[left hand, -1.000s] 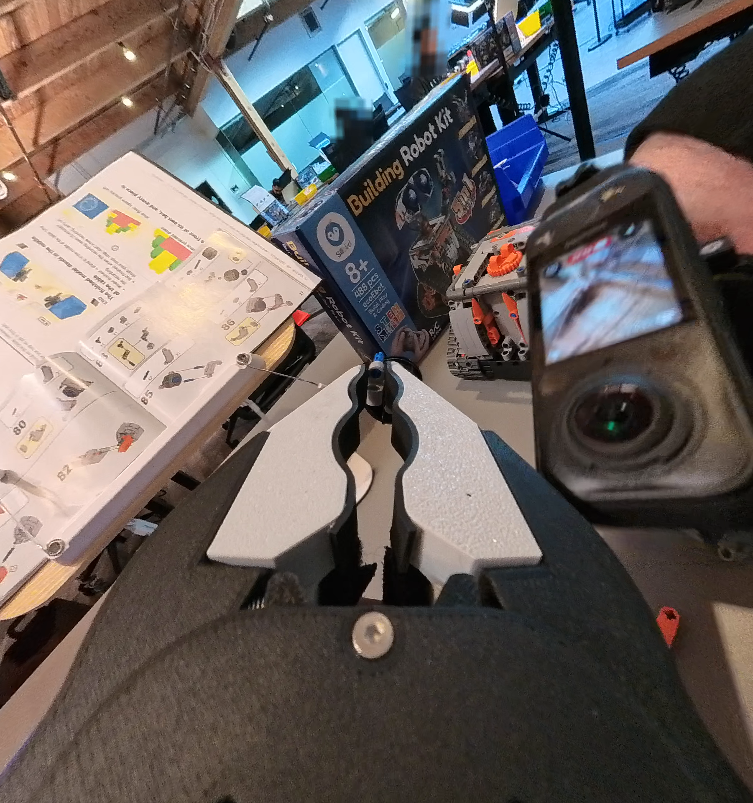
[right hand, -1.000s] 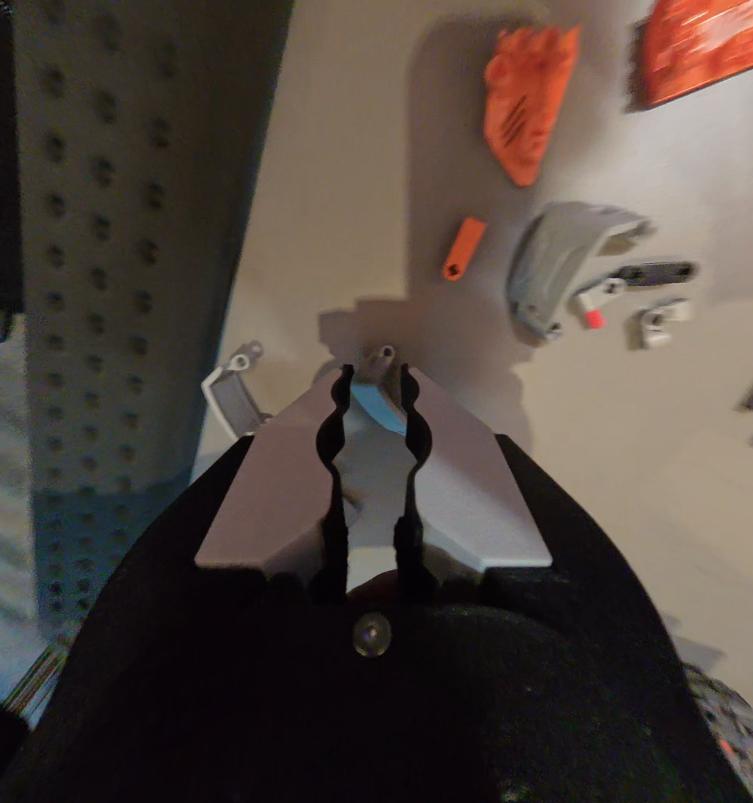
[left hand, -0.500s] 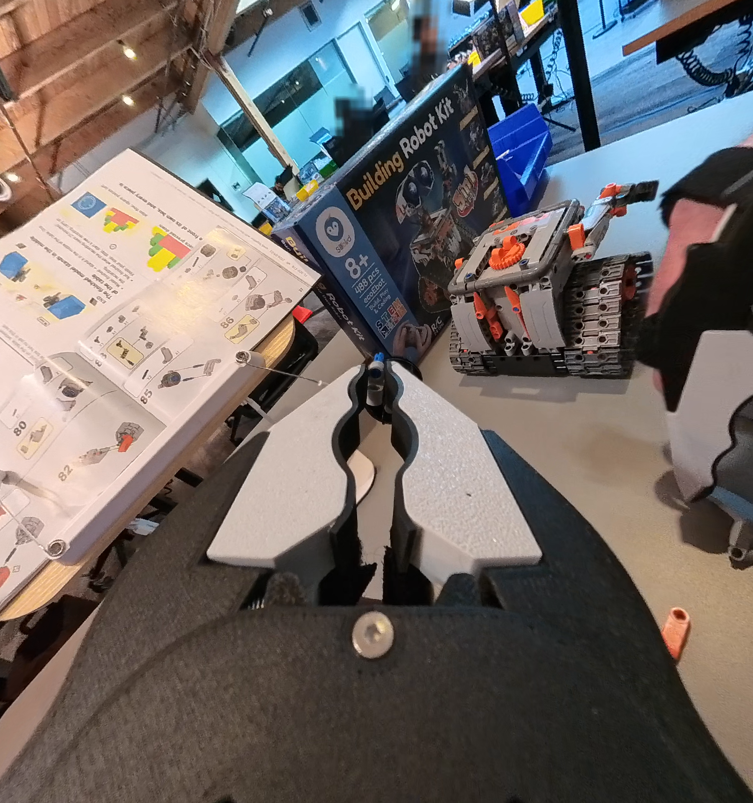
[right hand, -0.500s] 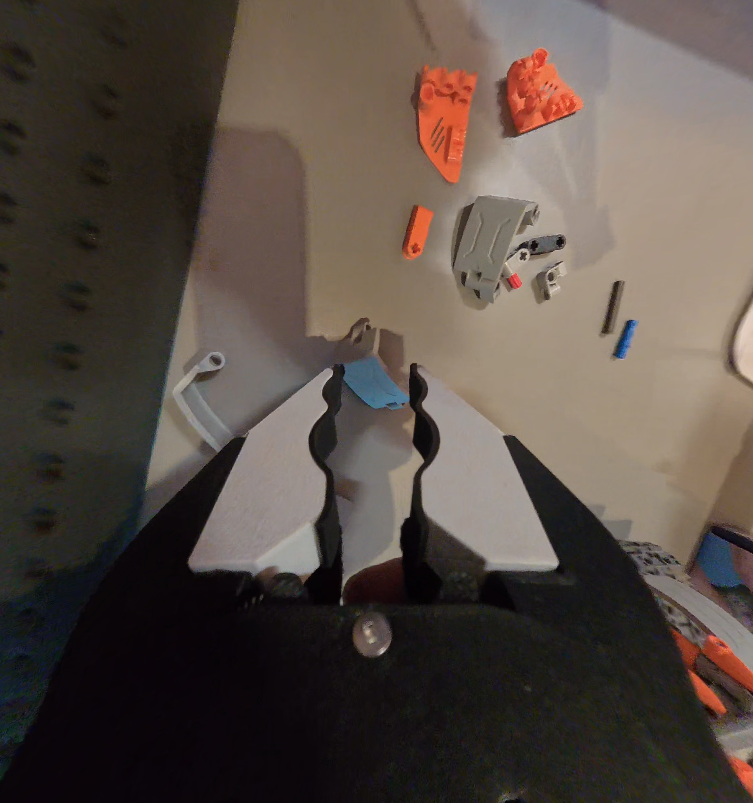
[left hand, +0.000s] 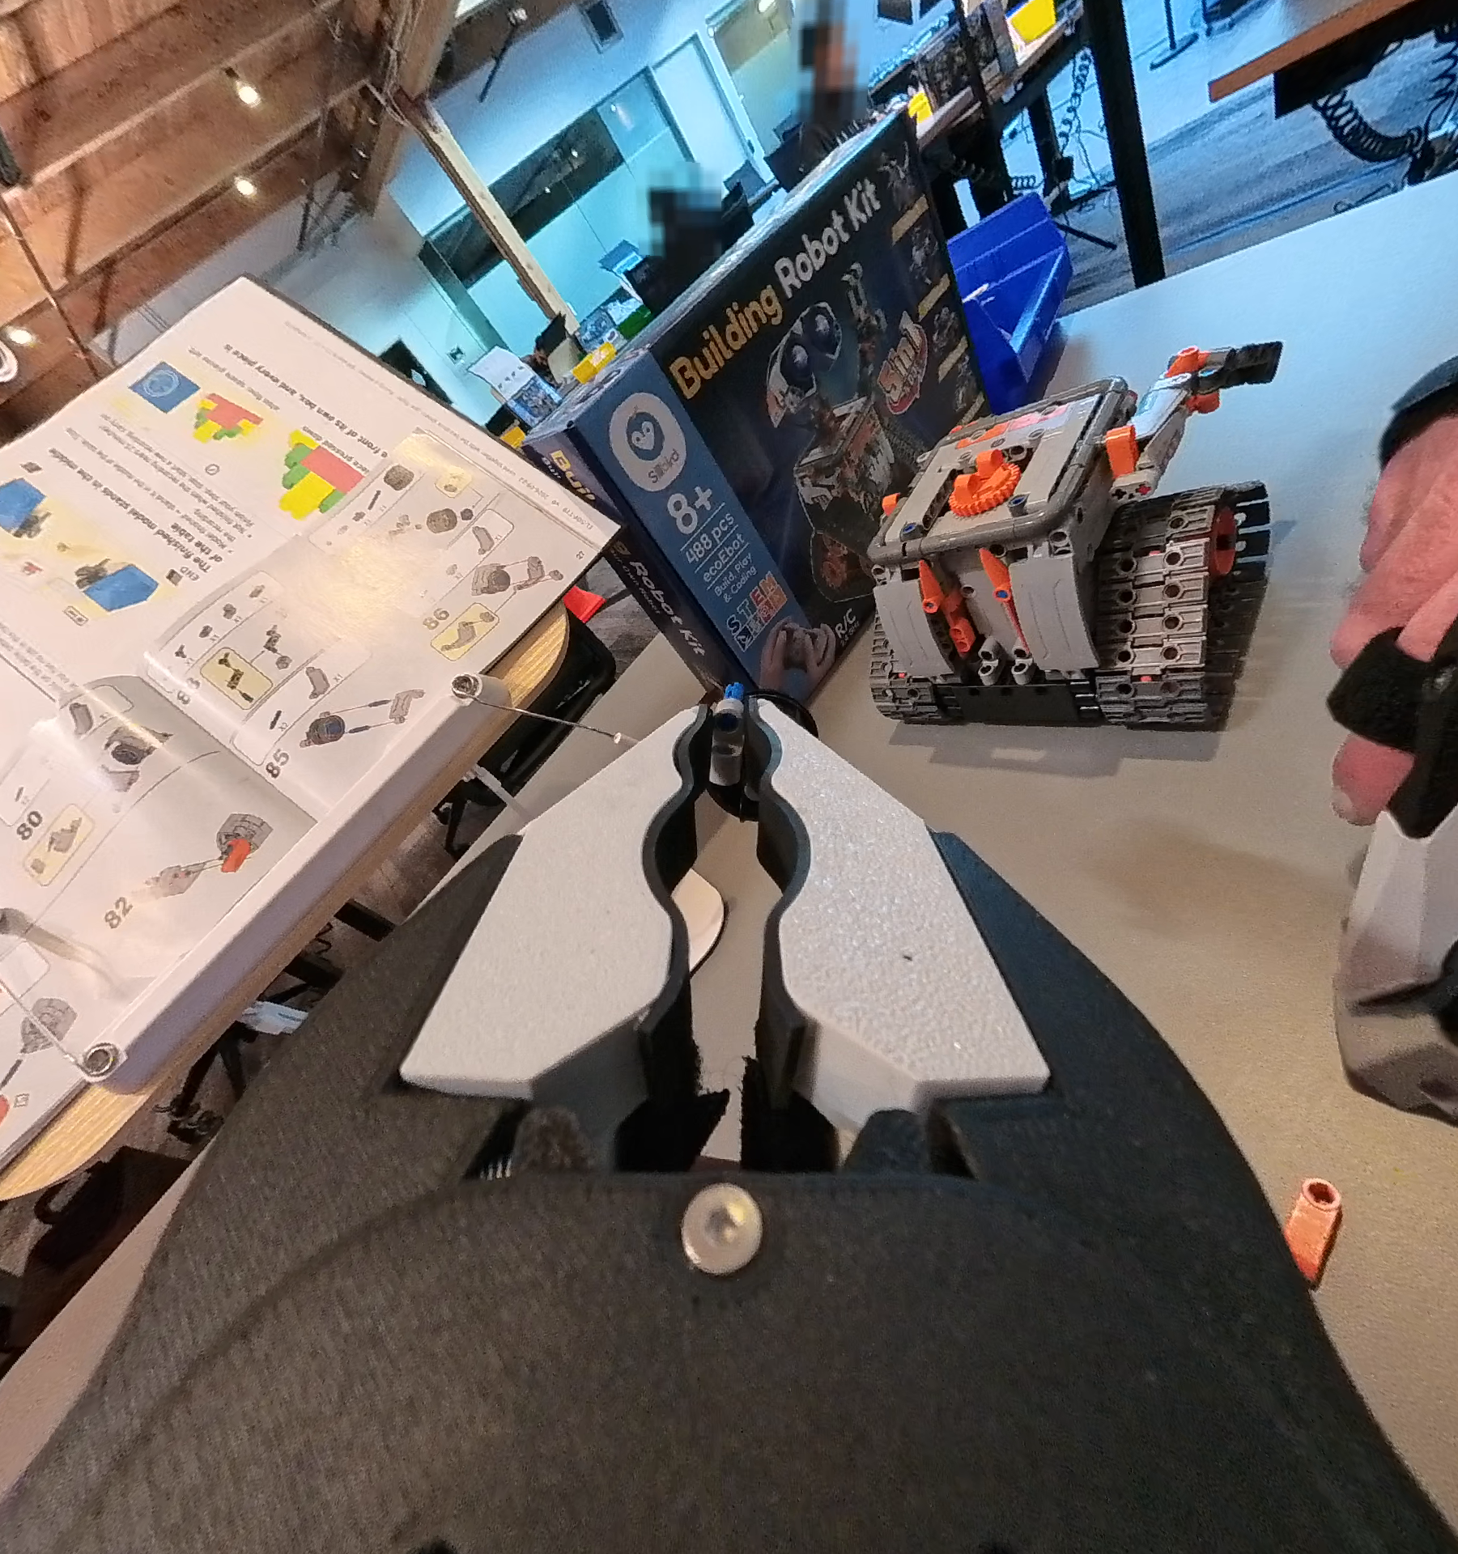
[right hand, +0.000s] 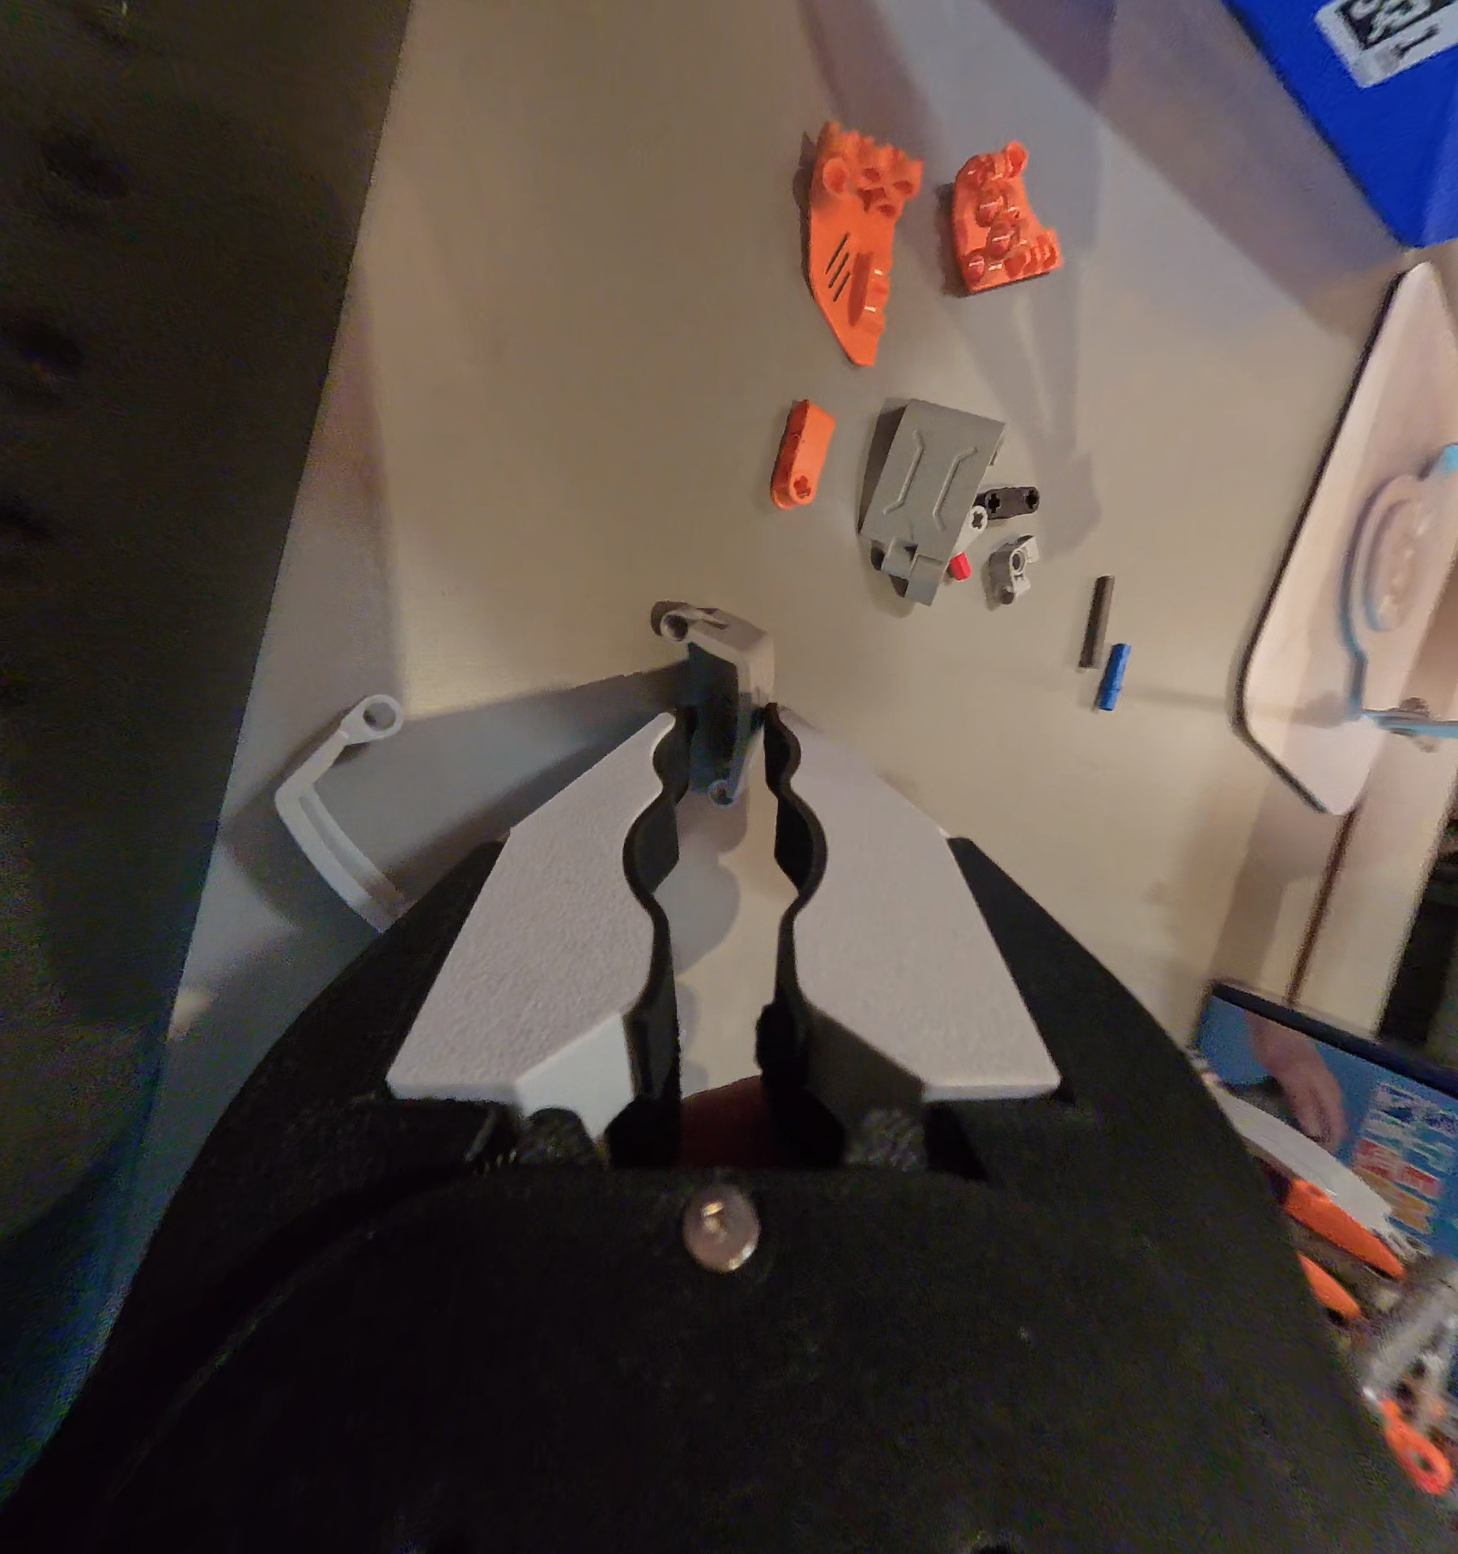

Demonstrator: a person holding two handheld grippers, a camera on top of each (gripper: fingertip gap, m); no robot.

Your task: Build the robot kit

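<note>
My left gripper [left hand: 729,730] is shut on a small grey connector with a blue pin [left hand: 727,725], held above the table edge. A grey and orange tracked robot model [left hand: 1070,572] stands beyond it, in front of a dark blue kit box [left hand: 776,471]. My right gripper [right hand: 721,736] is shut on a grey curved panel piece [right hand: 725,681], held above the table [right hand: 557,378]. The right gripper also shows in the left wrist view [left hand: 1415,967] at the right edge, with a hand [left hand: 1432,521] on it.
Loose parts lie on the table: two orange panels [right hand: 860,244], an orange beam [right hand: 801,454], a grey panel [right hand: 927,488], a white curved piece [right hand: 330,807], black and blue pins [right hand: 1112,677]. An open instruction booklet [left hand: 229,639] is at the left. An orange bush [left hand: 1314,1219] lies near. The tips of one gripper are about 20 centimeters away from the tips of the other. The orange bush [left hand: 1314,1219] lies some 6 centimeters from my right tips, 20 centimeters from my left tips. Look for it in the right wrist view [right hand: 810,451] too.
The right gripper has lifted away from the table with the grey piece, so more parts show. In the left wrist view it has drawn off to the right edge. The left gripper has stayed put.
</note>
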